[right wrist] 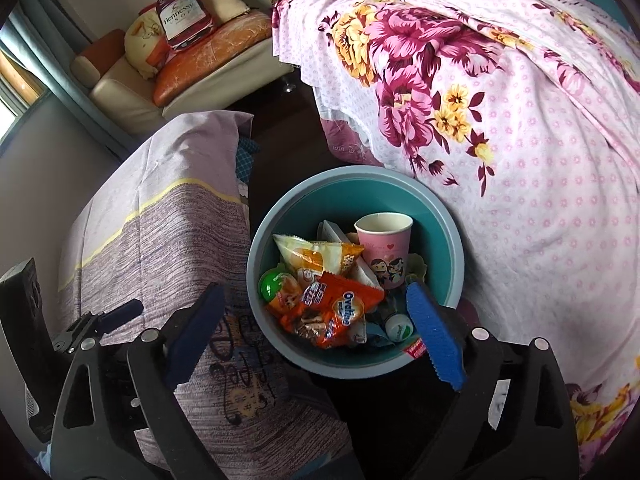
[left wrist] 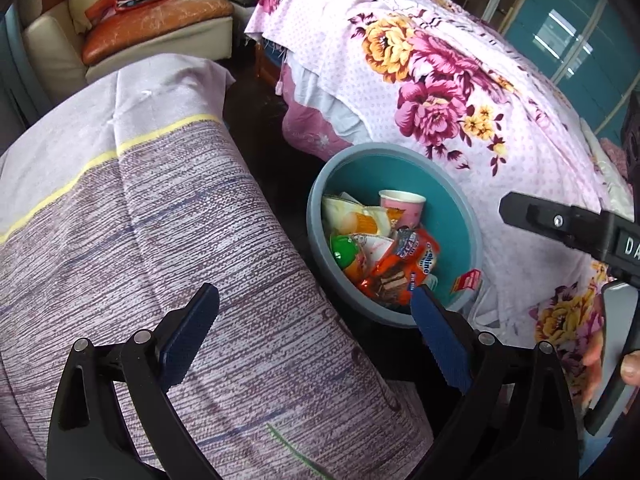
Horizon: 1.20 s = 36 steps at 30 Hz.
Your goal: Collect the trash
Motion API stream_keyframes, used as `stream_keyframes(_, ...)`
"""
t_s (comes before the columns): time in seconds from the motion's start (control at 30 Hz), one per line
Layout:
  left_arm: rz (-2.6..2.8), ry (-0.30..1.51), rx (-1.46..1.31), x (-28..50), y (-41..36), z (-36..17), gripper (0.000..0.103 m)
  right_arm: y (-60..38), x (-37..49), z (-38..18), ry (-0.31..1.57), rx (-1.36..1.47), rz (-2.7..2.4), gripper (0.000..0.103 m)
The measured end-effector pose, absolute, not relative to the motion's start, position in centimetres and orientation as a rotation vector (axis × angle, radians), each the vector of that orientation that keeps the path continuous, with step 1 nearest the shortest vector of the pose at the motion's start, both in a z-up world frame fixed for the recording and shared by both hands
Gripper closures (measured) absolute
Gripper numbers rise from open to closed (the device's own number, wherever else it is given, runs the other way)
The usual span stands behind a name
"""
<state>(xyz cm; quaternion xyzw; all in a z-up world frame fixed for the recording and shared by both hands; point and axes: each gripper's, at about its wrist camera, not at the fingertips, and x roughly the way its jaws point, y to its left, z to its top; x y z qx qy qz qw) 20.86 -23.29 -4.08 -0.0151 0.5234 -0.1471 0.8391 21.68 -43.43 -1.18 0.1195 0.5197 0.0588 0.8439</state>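
Note:
A round teal bin [left wrist: 456,196] [right wrist: 440,232] stands on the dark floor between a covered table and a bed. It holds several pieces of trash: an orange Ovaltine wrapper [left wrist: 404,268] [right wrist: 340,312], a pink paper cup [left wrist: 402,208] [right wrist: 386,248], a yellow snack bag [right wrist: 308,252] and a green cap [left wrist: 342,248] [right wrist: 270,284]. My left gripper [left wrist: 316,320] is open and empty above the table edge, left of the bin. My right gripper [right wrist: 316,320] is open and empty above the bin's near side; its body shows in the left wrist view [left wrist: 568,228].
A table under a purple woven cloth [left wrist: 140,240] [right wrist: 160,248] lies to the left. A bed with a pink floral sheet [left wrist: 460,92] [right wrist: 500,120] lies to the right. A sofa with cushions [left wrist: 132,20] [right wrist: 192,60] stands at the back.

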Motion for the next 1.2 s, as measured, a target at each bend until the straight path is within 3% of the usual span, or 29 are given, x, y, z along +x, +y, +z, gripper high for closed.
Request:
stream_keyframes(0.1,-0.304,1.091,-0.039,20.1,-22.8,-3.3,0.006,-43.0,20.8,-0.6,1.086,0.222,0.117,0.007)
stream_keyframes(1.2,-0.129,0.997,-0.142,12.9,-15.4,0.8,0.004,-37.3,11.7,4.0,0.981,0.006,0.132,0.007)
